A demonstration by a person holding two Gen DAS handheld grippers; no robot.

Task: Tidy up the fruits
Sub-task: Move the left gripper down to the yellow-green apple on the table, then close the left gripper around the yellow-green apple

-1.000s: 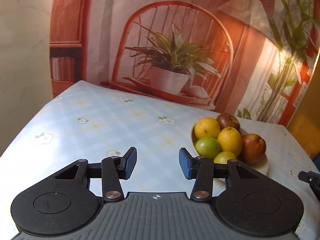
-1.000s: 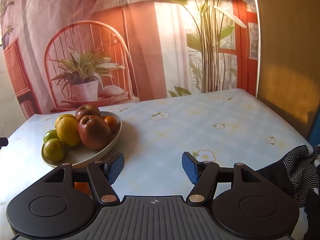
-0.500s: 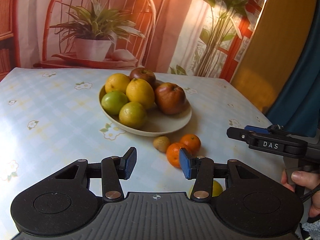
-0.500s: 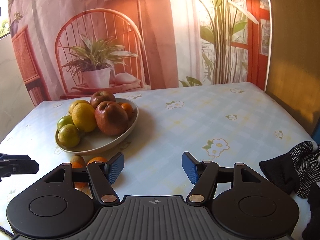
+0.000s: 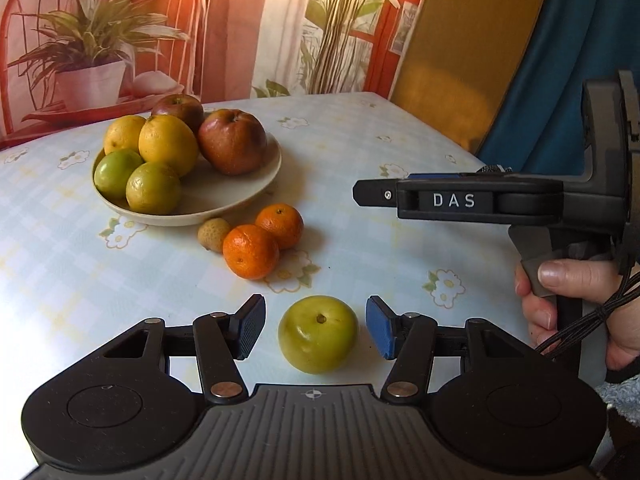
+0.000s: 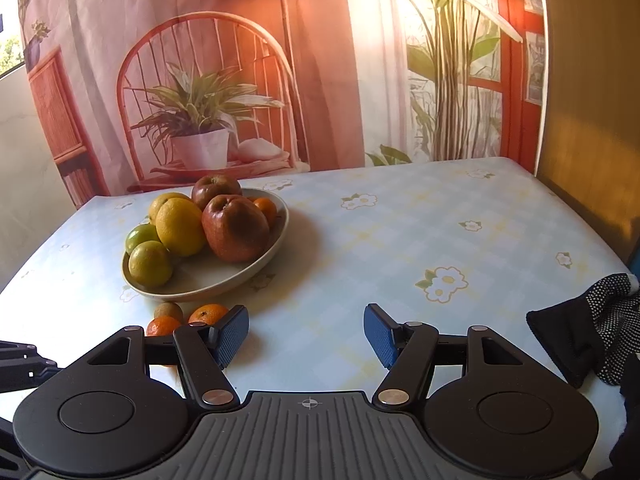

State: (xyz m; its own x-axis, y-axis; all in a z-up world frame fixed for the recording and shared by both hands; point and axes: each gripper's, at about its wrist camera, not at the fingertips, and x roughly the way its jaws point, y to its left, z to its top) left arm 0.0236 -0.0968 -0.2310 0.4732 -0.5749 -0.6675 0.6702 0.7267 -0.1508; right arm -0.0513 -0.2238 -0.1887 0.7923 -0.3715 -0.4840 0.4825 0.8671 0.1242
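Note:
A green round fruit (image 5: 318,334) lies on the flowered tablecloth between the pads of my left gripper (image 5: 316,324). The jaws are opening and neither pad touches it. Just beyond lie two mandarins (image 5: 250,251) (image 5: 280,226) and a small brown fruit (image 5: 214,234), close to a beige plate (image 5: 224,196). The plate holds red apples, yellow citrus and green fruits. My right gripper (image 6: 306,338) hovers open over bare cloth to the right of the plate (image 6: 276,240), nothing between its fingers. Its body shows side-on in the left wrist view.
A person's hand (image 5: 568,292) grips the right tool's handle at the right. A black dotted glove (image 6: 592,328) lies near the table's right edge. A printed backdrop hangs behind the table; a yellow board and blue cloth stand at the right.
The left gripper has swung right and down from bare tablecloth to the loose fruit, its jaws have widened, and the green fruit now sits between them. The right gripper has barely moved.

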